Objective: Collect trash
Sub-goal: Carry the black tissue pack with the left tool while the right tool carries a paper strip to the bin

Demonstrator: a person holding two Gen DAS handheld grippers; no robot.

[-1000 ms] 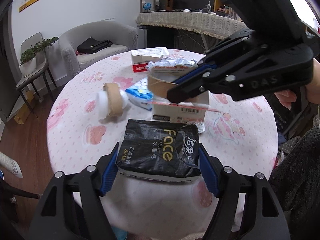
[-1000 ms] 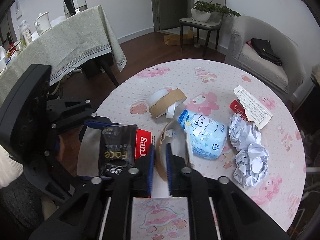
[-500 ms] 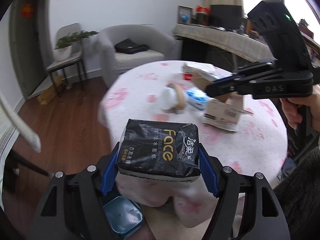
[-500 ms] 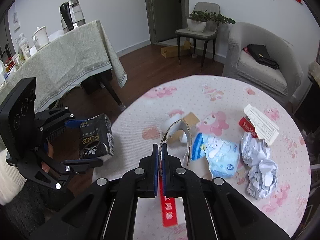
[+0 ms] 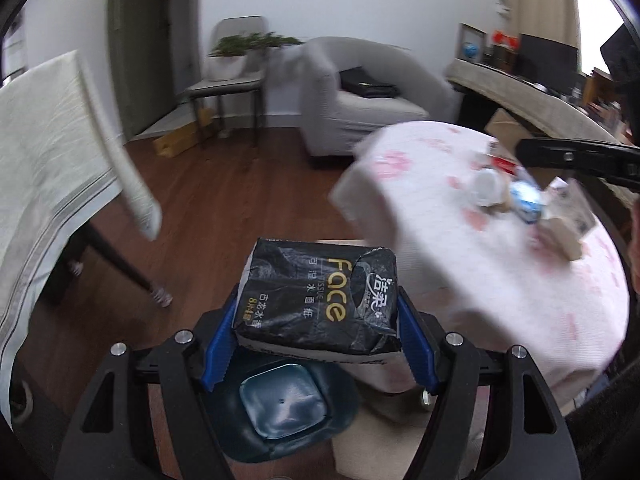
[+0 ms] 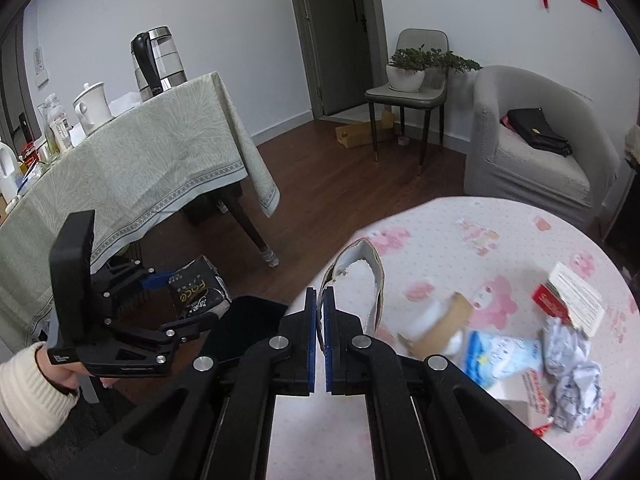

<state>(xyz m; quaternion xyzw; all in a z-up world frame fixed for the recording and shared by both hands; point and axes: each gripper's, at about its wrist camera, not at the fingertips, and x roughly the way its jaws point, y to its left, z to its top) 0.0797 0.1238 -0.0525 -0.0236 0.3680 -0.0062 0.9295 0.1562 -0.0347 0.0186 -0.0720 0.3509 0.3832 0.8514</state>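
The left gripper (image 5: 316,344) is clamping a black tissue pack (image 5: 320,300) between its blue pads, and is holding it off the round table (image 5: 520,272), directly above a dark blue trash bin (image 5: 280,412) that is standing on the wooden floor beside the table's edge. In the right wrist view the same pack (image 6: 198,292) is sitting in the left gripper (image 6: 168,304), over the dark mouth of the bin (image 6: 244,328).

The right gripper (image 6: 320,312) is pinching one end of a torn cardboard tape ring (image 6: 360,280), its pads closed together on the strip, and the loop is standing up over the near edge of the table (image 6: 440,240).

On the table, beyond the ring, a brown tape roll (image 6: 440,324) is lying beside a blue cartoon tissue packet (image 6: 500,356), with crumpled paper balls (image 6: 572,376) just right of the packet and a red-and-white box (image 6: 568,296) behind them. A flat carton (image 6: 516,396) is lying near the packet.

Away from the table, a second table draped in a green-grey cloth (image 6: 152,160) is carrying a kettle (image 6: 156,60); its leg is standing near the bin. A grey armchair (image 6: 536,136) is holding a black bag (image 6: 536,128).
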